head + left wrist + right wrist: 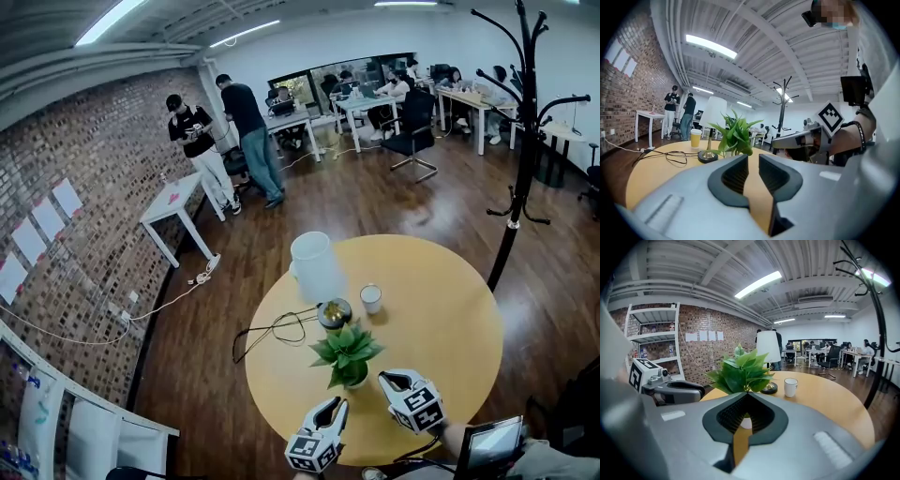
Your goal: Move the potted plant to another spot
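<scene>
Round table (441,309) holds the potted plant (347,354), pot mostly leaf-hidden; left gripper (340,404) barely open, right gripper (384,378) closed.

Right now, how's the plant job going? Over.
Left gripper slightly open, empty. Right gripper shut, empty. Potted plant on table, untouched. Lamp, cup behind it.

Plant (347,354) on table (450,309); lamp (314,267), cup (371,298) behind.

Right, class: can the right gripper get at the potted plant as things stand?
Probably yes. The potted plant stands just ahead of the right gripper, nothing between; lamp and cup sit behind it. The gripper's jaws are together, so they must open first.
</scene>
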